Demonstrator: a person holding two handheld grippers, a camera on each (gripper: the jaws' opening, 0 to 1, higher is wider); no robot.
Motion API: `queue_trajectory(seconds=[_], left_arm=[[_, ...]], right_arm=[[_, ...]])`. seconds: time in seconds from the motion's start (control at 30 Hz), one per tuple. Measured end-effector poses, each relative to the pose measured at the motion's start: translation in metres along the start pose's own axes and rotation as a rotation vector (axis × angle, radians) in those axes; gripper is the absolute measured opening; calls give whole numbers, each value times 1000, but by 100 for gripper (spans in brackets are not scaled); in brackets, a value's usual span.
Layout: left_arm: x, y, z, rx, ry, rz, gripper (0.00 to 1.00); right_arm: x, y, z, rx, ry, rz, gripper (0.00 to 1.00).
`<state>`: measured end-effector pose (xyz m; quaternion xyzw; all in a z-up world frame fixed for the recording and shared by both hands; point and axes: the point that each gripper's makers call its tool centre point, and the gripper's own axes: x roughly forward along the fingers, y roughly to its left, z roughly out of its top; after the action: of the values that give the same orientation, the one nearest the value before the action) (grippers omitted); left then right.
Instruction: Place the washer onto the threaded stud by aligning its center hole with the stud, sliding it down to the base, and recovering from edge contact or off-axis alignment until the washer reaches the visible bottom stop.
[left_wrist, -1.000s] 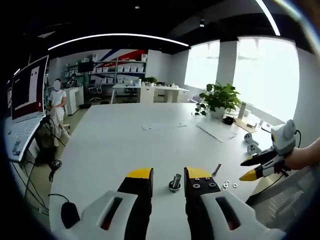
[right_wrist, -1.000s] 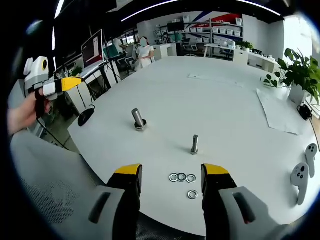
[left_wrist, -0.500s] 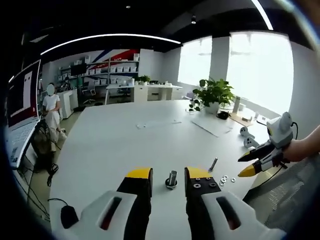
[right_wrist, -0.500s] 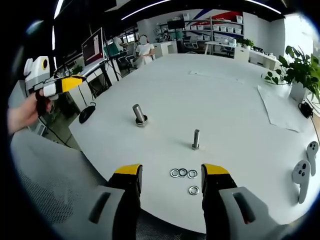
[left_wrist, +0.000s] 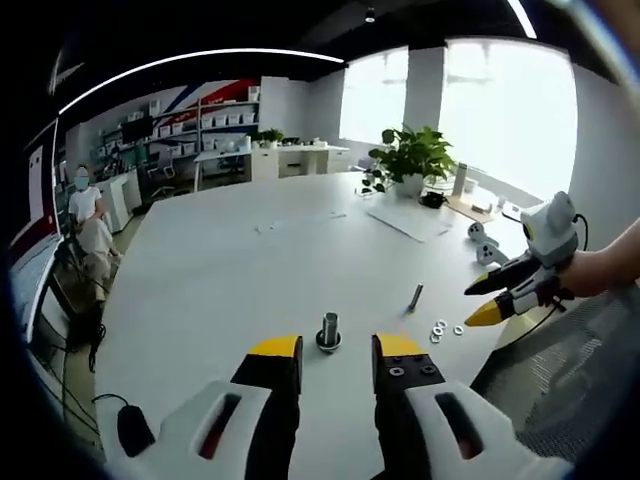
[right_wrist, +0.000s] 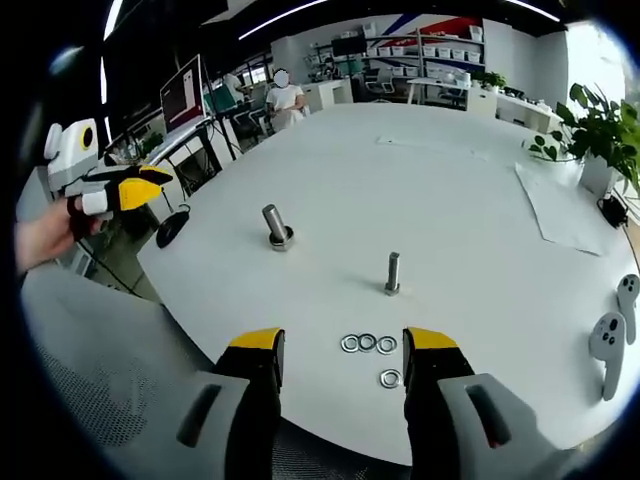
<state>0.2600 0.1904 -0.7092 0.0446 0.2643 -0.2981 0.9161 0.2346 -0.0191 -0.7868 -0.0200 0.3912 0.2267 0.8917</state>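
While nothing is yet gripped: white table (right_wrist: 470, 190), broad, bearing all items. Right gripper (right_wrist: 343, 350), jaws parted wide, empty, poised over near table edge; also seen at right of left gripper view (left_wrist: 487, 300). Left gripper (left_wrist: 336, 352), jaws moderately apart, empty, off to the left; seen in right gripper view (right_wrist: 140, 187). Thick stud (right_wrist: 274, 225) on flanged base, tilted slightly, well left of centre. Threaded stud (right_wrist: 393, 273), slim, long axis upright, directly beyond washers. Washers (right_wrist: 367, 344), three in a touching row, fourth washer (right_wrist: 390, 378) nearer, all flat, between right jaws; right gripper plainly nearer. No legible brands, labels or writing.
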Motion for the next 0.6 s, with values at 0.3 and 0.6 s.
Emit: queue_trajectory(seconds=[0.3,0.6], left_arm=[[5,-17,-17,55,81,-55,27],[8,-25,-29,60,129,-93,29]], right_arm=[[3,-1,-7,-4,27,-5,50],[4,0,-10,-5,41,-6,50]])
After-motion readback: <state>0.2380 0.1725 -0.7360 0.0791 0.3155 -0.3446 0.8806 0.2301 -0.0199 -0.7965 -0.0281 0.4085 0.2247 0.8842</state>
